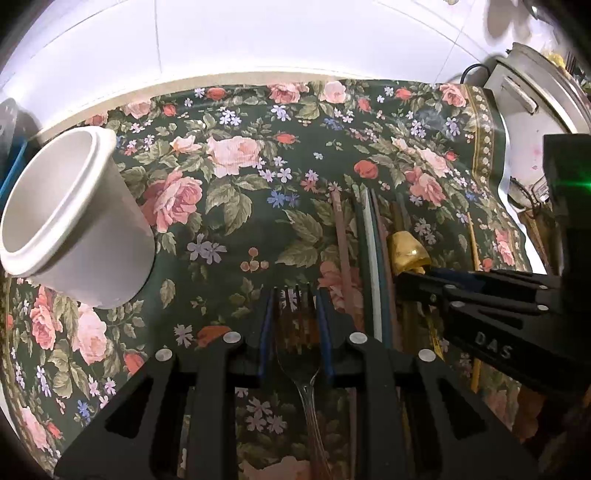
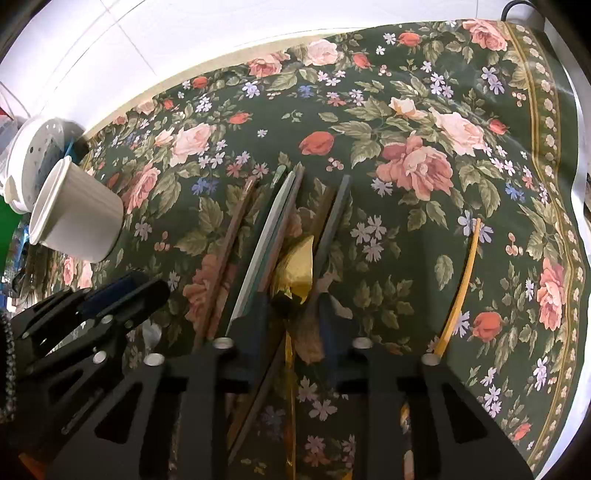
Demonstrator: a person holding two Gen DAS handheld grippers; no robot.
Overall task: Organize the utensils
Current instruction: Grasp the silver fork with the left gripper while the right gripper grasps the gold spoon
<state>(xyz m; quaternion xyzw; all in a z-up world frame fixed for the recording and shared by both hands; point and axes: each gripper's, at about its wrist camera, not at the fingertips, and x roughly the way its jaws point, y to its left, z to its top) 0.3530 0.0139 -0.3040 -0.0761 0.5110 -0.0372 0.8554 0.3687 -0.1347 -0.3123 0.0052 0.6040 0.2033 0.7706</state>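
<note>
Left gripper [image 1: 293, 314] is straddling a clear fork [image 1: 301, 354], jaws apart, right gripper [image 2: 291, 314] is likewise bracketing the gold spoon [image 2: 295, 269] among chopsticks [image 2: 266, 236] near the white holder [image 2: 74, 214], risking neighbouring sticks being pinched or dragged.

Home kitchen: floral tablecloth [image 1: 236, 192], white wall tiles [image 1: 258, 33], rice cooker [image 1: 532, 122].
</note>
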